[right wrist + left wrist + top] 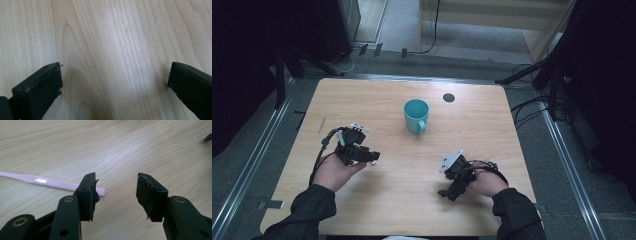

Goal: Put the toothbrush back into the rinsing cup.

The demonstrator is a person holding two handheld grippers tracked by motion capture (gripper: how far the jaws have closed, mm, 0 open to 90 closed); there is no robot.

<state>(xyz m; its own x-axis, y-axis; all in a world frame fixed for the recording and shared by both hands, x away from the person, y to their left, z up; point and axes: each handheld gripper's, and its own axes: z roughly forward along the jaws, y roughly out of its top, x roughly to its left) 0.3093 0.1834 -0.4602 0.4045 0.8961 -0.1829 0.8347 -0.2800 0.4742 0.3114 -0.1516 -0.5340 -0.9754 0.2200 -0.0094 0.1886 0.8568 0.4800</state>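
A teal mug [416,116] stands upright at the table's middle back, its handle toward me. My left gripper [373,157] is held low over the table's left part, pointing right. In the left gripper view it [116,192] is open, and a pink toothbrush handle [42,180] lies flat on the wood, its end passing behind the left jaw, not between the jaws. My right gripper [444,192] hovers at the front right, pointing down and left. Its jaws [115,77] stand wide open over bare wood with nothing between them.
The wooden table [362,100] has a small dark round hole [448,97] near its back edge, right of the mug. Black curtains, stand legs and cables surround the table on the floor. Both forearms in dark sleeves enter from the front edge.
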